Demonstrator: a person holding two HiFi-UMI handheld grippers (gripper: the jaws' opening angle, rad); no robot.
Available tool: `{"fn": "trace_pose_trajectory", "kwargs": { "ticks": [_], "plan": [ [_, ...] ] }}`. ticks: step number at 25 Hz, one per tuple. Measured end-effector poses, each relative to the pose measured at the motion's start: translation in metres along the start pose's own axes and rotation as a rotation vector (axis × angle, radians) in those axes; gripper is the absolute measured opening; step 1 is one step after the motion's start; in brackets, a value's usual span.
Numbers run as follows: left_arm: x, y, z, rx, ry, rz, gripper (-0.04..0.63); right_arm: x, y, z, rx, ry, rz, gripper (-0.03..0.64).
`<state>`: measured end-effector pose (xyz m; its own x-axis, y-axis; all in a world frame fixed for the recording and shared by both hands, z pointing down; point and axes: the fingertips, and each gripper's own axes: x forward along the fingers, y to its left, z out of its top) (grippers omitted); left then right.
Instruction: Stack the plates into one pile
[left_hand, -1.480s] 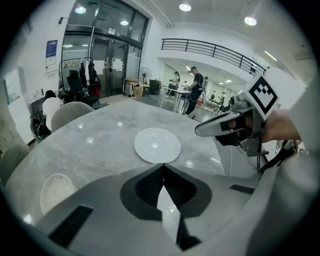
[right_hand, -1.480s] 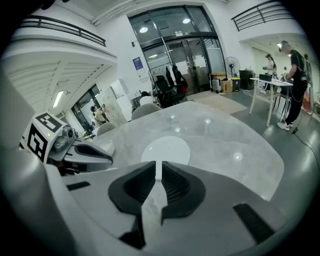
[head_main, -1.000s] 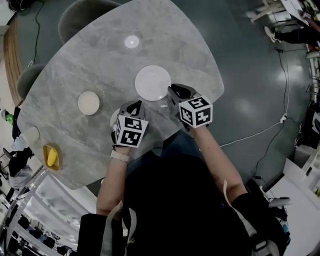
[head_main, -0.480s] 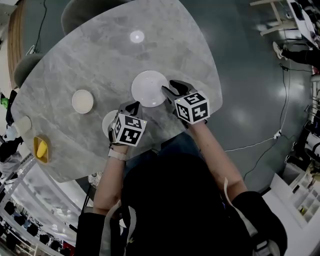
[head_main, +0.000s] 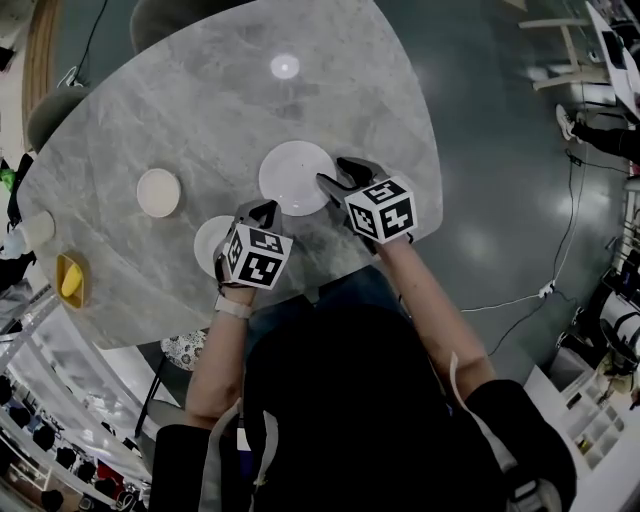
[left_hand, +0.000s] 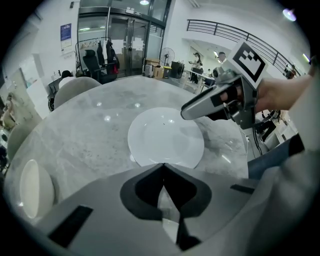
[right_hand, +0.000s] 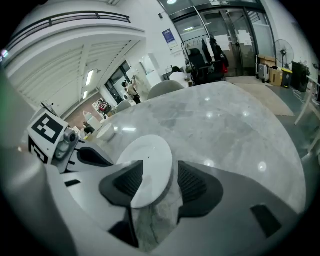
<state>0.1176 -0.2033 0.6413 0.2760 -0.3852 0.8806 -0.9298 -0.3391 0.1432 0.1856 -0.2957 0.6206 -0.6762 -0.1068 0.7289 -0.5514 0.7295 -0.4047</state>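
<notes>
Jaws of the right gripper (head_main: 328, 182) had just been opening, and it had edged closer onto the large plate (head_main: 288, 172) since a second before.
Spread, they straddled that plate's near rim, flat on the table (head_main: 200, 110) straight ahead; the left gripper (head_main: 262, 211), jaws together, hung over the small plate (head_main: 208, 243).

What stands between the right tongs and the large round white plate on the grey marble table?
Nothing visible. The right tongs, whose jaws have just been opening, stand astride the rim of the large round white plate, which lies between them.
</notes>
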Motion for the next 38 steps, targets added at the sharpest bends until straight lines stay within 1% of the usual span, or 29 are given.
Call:
{"fn": "trace_pose_trajectory", "kwargs": {
  "ticks": [5, 13, 22, 24, 26, 34, 38],
  "plan": [
    [0.006, 0.001, -0.005, -0.017, 0.018, 0.021, 0.008, 0.007, 0.003, 0.001, -0.016, 0.013, 0.039, 0.210],
    [0.008, 0.001, -0.001, -0.047, -0.001, 0.018, 0.008, 0.021, 0.015, 0.001, -0.020, 0.040, 0.103, 0.210],
    [0.008, 0.003, -0.002, -0.071, -0.014, 0.010, 0.008, 0.034, 0.024, 0.005, -0.031, 0.059, 0.132, 0.209],
    [0.008, 0.003, -0.001, -0.073, -0.016, 0.012, 0.008, 0.034, 0.025, 0.005, -0.037, 0.059, 0.130, 0.196],
    [0.008, 0.003, -0.001, -0.076, -0.018, 0.015, 0.008, 0.034, 0.023, 0.005, -0.039, 0.057, 0.122, 0.155],
    [0.003, 0.005, -0.005, -0.098, -0.026, 0.052, 0.008, 0.026, 0.032, 0.013, -0.017, 0.011, 0.159, 0.089],
    [-0.003, 0.005, -0.009, -0.122, -0.042, 0.069, 0.008, 0.024, 0.038, 0.018, -0.003, -0.007, 0.183, 0.073]
  ]
}}
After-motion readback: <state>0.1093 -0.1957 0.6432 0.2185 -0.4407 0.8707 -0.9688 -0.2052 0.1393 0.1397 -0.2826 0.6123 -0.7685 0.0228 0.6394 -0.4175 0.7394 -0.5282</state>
